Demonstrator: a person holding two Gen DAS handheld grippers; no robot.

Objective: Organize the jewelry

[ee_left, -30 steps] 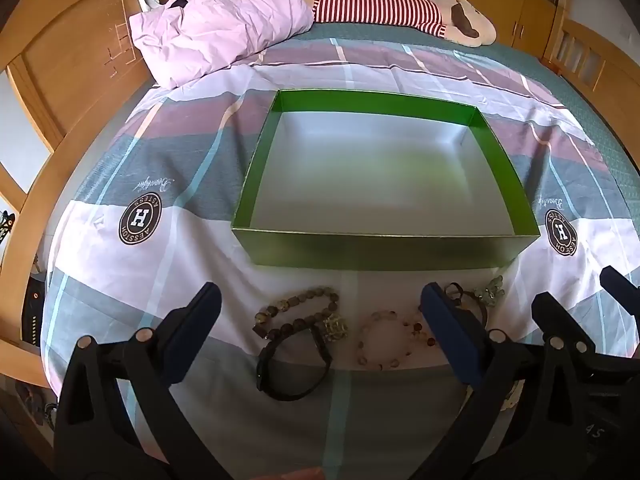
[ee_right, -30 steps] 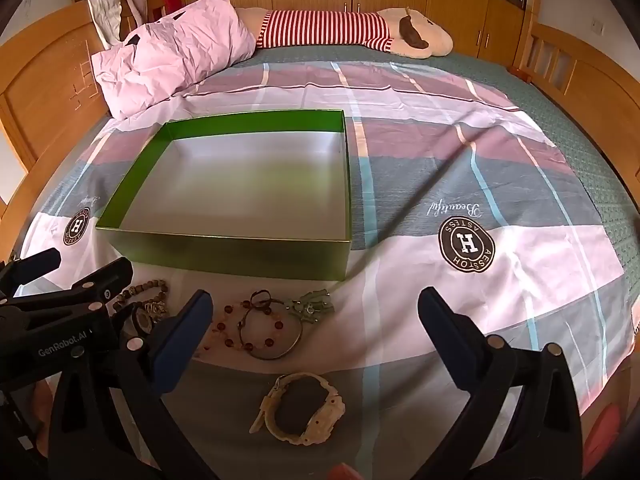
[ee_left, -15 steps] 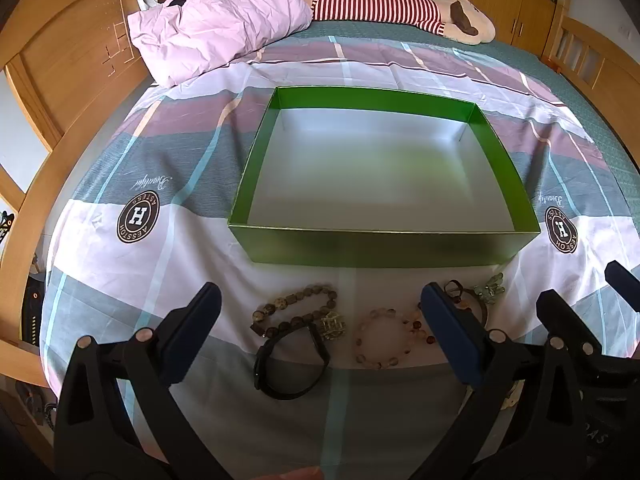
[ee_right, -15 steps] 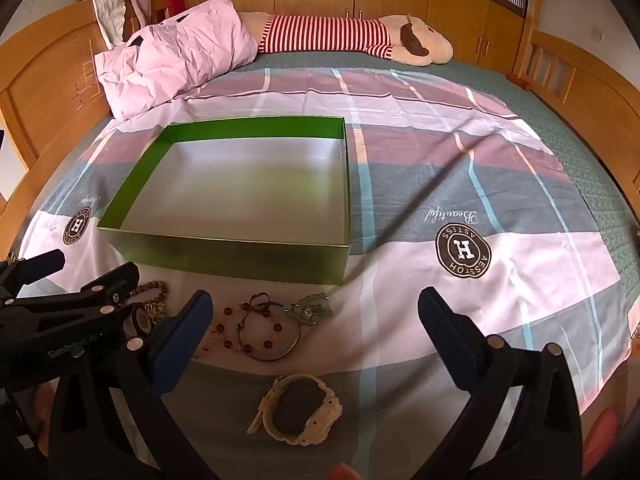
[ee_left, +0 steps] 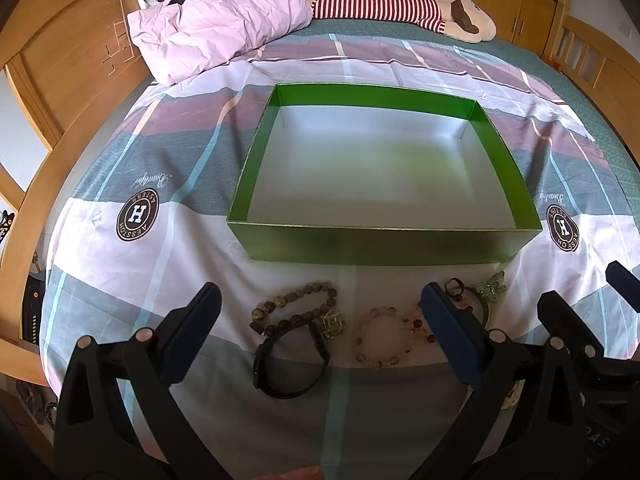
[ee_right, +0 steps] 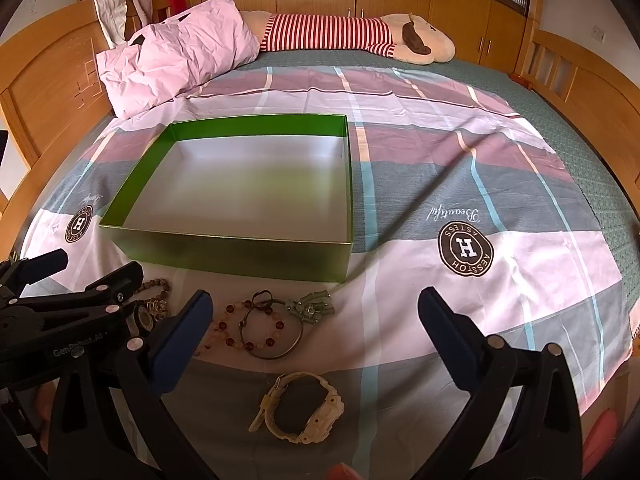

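Observation:
An empty green box [ee_left: 384, 246] [ee_right: 224, 258] with a white floor sits on the bed. In front of it lie a brown bead bracelet [ee_left: 294, 306], a black band watch [ee_left: 290, 362], a clear bead bracelet [ee_left: 390, 338] [ee_right: 248, 326], a thin metal bangle with a green charm [ee_right: 272, 332] [ee_left: 490, 288], and a cream watch [ee_right: 300, 410]. My left gripper [ee_left: 320, 334] is open above the black watch and bracelets. My right gripper [ee_right: 316, 330] is open above the bangle and cream watch. Both are empty.
A checked sheet [ee_right: 460, 184] covers the bed. A pink pillow [ee_left: 216, 16] and a striped plush toy [ee_right: 344, 36] lie at the far end. Wooden bed rails [ee_left: 56, 80] run along both sides.
Both views have shifted slightly; the box and jewelry sit a little lower in the right wrist view. Nothing was picked up and both grippers stay open.

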